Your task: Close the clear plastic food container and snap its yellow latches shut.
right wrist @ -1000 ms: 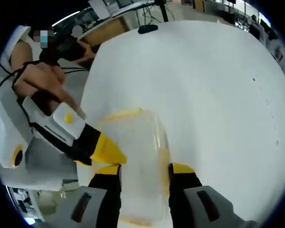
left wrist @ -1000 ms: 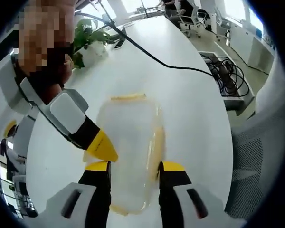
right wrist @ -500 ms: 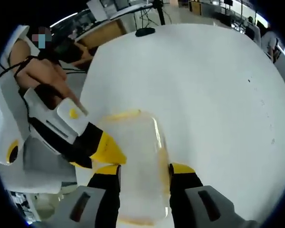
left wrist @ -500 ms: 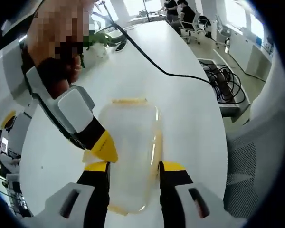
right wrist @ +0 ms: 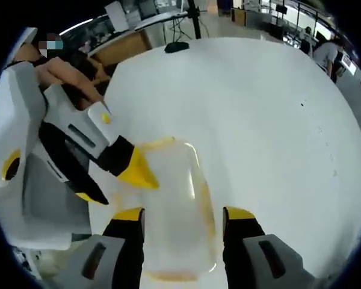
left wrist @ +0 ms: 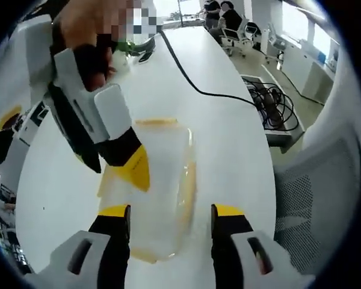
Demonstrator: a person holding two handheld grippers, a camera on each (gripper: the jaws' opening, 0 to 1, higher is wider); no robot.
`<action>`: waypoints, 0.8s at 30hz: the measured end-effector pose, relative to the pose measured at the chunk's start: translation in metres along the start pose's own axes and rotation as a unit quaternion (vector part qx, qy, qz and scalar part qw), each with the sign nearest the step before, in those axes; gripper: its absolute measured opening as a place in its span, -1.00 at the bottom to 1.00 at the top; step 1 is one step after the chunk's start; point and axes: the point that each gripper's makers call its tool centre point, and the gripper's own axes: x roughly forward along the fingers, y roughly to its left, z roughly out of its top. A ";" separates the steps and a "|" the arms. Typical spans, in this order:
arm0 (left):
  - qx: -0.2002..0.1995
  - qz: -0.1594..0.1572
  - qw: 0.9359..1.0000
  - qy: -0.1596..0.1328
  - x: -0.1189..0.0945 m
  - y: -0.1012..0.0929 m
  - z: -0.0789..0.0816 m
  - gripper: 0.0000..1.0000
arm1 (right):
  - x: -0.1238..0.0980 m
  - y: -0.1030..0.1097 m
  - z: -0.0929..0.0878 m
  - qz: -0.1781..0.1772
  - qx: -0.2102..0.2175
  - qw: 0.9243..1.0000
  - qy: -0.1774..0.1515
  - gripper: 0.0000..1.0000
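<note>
The clear plastic container (left wrist: 162, 180) lies flat on the white table (left wrist: 228, 132) with its lid on. Yellow latches show at its far end (left wrist: 156, 122) and along its right side (left wrist: 186, 186). My left gripper (left wrist: 171, 212) stands open, its yellow-tipped jaws straddling the container's near end. The right gripper's yellow fingertip (left wrist: 136, 171) comes in from the upper left over the lid's left edge. In the right gripper view the container (right wrist: 171, 205) lies between the open jaws of my right gripper (right wrist: 183, 214). There the left gripper's fingertip (right wrist: 138, 173) rests at its left rim.
A black cable (left wrist: 198, 90) runs across the table past a potted plant (left wrist: 129, 47). A mesh chair (left wrist: 313, 205) and tangled cords (left wrist: 277, 108) stand beyond the right edge. A dark small object (right wrist: 177, 45) sits at the far table edge. Hands (right wrist: 66, 72) hold the grippers.
Both pairs of jaws have spread wider around the container's ends. Each camera has pulled back a little, and the other gripper looms larger at upper left.
</note>
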 end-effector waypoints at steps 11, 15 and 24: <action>0.003 -0.002 1.000 0.001 -0.004 0.013 -0.006 0.33 | -0.007 0.013 -0.017 -0.011 -0.007 1.000 0.012 0.18; -0.005 -0.004 1.000 0.002 -0.003 0.018 -0.011 0.42 | -0.010 0.015 -0.025 -0.025 -0.017 0.999 0.025 0.22; 0.009 0.003 1.000 0.016 0.001 0.036 -0.022 0.55 | -0.009 0.021 -0.037 -0.040 -0.028 0.998 0.036 0.35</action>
